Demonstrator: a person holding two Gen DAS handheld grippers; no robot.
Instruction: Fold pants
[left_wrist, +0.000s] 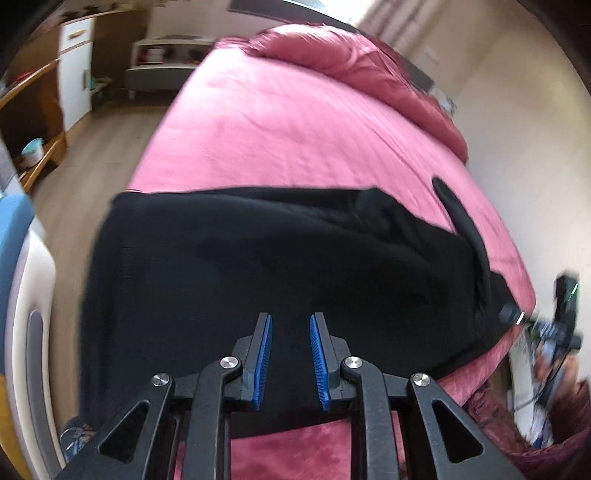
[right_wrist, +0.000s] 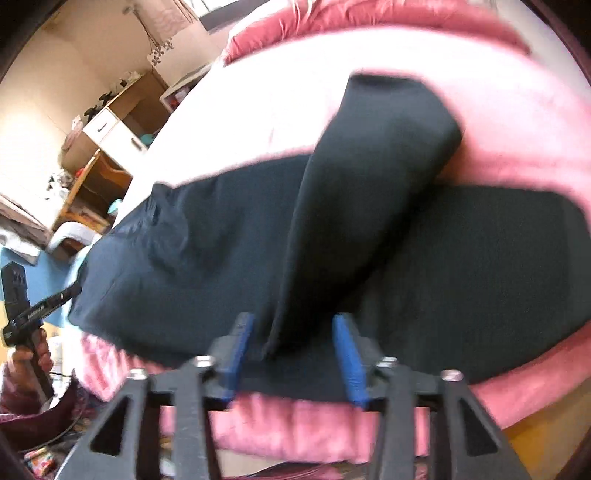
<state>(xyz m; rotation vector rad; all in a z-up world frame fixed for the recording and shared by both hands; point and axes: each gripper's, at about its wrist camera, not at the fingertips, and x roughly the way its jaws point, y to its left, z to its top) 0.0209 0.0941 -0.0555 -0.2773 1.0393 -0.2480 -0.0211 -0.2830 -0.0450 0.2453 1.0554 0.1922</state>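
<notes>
Black soft-knit pants (left_wrist: 258, 266) spread across the near edge of the pink-sheeted bed (left_wrist: 288, 122), one leg lying over the other at an angle in the right wrist view, its hem (right_wrist: 391, 107) pointing up the mattress. Left gripper (left_wrist: 290, 363) parted, blue ribbed pads (left_wrist: 263, 363) hovering just above the dark cloth, nothing between them. Right gripper (right_wrist: 291, 354) likewise spread wide, a fabric edge sitting in the gap but no pinch on it.

Risks from here: closing on a single layer only, leaving the under-layer behind and skewing the fold; grabbing bedsheet together with cloth near the mattress edge; the overhanging part sliding toward the wooden floor (left_wrist: 92, 158) under its own weight; uneven lift between both sides twisting the crossed leg further.
</notes>
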